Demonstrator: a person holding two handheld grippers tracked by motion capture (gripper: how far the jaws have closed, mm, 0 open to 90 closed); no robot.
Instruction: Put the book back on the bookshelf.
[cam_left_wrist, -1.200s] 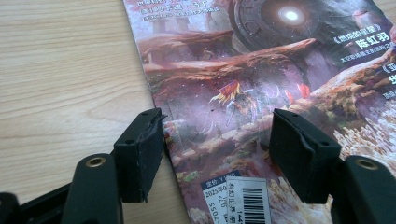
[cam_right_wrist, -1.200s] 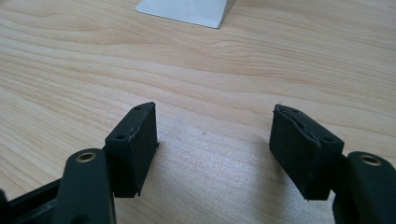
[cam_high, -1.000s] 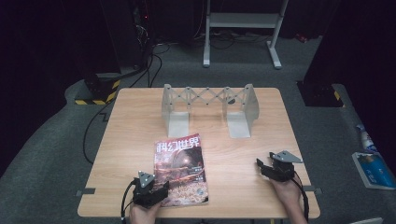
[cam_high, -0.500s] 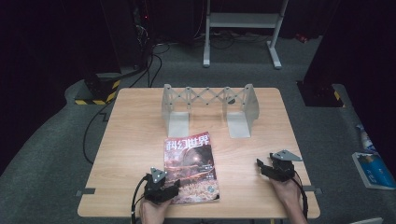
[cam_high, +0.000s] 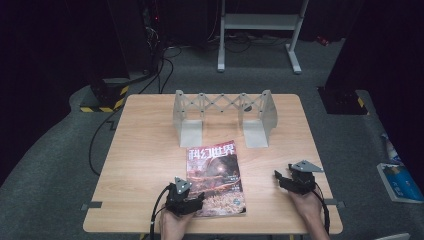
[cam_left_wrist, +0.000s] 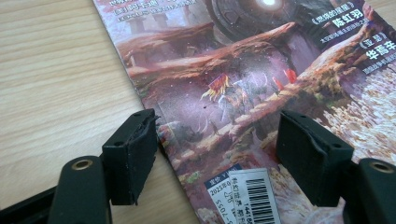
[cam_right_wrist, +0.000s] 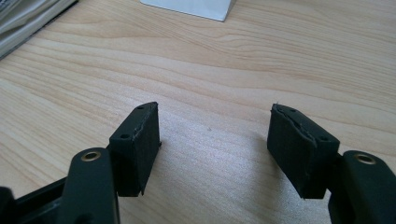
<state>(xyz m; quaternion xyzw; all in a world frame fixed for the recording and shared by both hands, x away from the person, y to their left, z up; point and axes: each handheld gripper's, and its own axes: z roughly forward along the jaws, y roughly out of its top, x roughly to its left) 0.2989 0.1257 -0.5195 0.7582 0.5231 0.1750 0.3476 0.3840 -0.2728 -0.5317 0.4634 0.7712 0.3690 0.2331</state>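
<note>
The left gripper, jaws just widened, straddles the magazine near-left corner; its thin cover could be creased or slid rightward.

the magazine lies flat and closed on the wooden surface, front cover up, in the near middle part, its long sides running away from the person and turned a little askew. the cover is glossy, with large chinese title characters across the top, a reddish-purple fantasy landscape with a bright round shape above it, and pale ground at the bottom. a white barcode label sits at the near edge of the cover, beside small printed text
</note>
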